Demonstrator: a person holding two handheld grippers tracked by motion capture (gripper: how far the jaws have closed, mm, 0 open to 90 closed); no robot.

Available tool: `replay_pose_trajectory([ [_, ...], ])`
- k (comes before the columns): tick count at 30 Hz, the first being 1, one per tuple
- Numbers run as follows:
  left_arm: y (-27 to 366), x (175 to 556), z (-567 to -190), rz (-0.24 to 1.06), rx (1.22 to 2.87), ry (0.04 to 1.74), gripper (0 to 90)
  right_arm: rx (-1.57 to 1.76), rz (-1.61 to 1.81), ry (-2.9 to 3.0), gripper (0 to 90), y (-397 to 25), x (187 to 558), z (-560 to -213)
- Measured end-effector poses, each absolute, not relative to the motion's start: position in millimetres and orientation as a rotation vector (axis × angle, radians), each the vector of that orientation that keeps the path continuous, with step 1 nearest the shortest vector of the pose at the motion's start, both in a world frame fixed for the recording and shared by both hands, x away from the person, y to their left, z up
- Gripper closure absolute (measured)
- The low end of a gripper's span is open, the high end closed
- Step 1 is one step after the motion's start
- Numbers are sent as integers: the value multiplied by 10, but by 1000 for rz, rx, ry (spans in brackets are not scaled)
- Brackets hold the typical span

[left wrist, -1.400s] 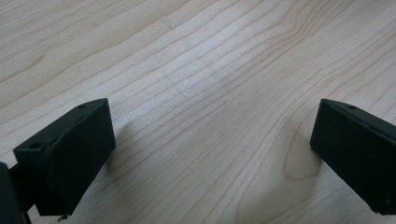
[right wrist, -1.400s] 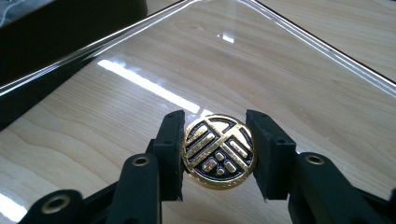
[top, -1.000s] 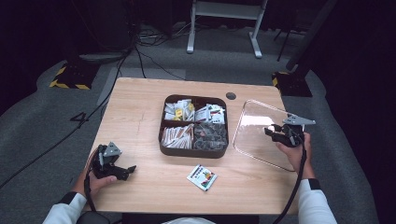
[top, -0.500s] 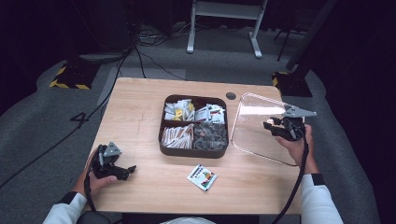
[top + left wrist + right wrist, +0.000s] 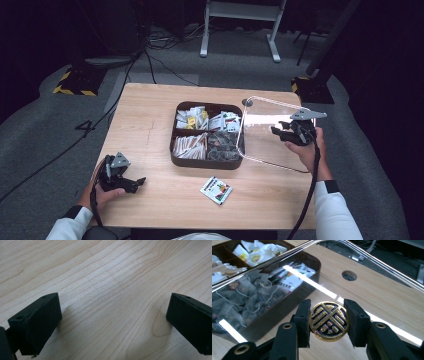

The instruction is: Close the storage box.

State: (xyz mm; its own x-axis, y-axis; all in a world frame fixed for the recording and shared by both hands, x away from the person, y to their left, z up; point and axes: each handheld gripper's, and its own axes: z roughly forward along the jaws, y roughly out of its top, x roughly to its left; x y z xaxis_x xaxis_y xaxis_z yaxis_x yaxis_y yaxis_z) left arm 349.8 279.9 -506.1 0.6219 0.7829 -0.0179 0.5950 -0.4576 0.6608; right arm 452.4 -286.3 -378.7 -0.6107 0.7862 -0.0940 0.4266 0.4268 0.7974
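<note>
Dark carpet and cables ring the wooden counter (image 5: 150, 120), where a brown tray (image 5: 176, 159) of tea bags and sachets sits at center. My right gripper (image 5: 328, 321) has its fingers clenched on the gold-and-black knob (image 5: 329, 321) of the clear lid (image 5: 270, 125), which I hold at about 3 o'clock from the tray, tilted, its near-left edge close to or touching the tray's right rim; I cannot tell which. My left gripper (image 5: 120, 176) rests at 8 o'clock from the tray, fingers spread wide over bare wood, grasping nothing. A loose sachet (image 5: 216, 189) lies at 6 o'clock, just below the tray.

What worries me: the knob is small and round, so the lid could pivot in my grip and swing, and its low edge could catch the tray's rim and shove the tray or flick tea bags out. If I lower it crooked, a corner may sit on the wall instead of seating flat.

As I judge it, the lid's long axis runs roughly from 12 to 6 o'clock, its top face tipped up toward 3 o'clock and me, knob pointing at my right hand.
</note>
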Motion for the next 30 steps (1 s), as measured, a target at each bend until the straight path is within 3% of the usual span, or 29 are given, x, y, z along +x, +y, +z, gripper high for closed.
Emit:
replay_pose_trajectory([
  [30, 2797, 3494, -5061, 385, 2208, 1078, 5, 894, 1137, 2367, 589, -1840, 4674, -3855],
])
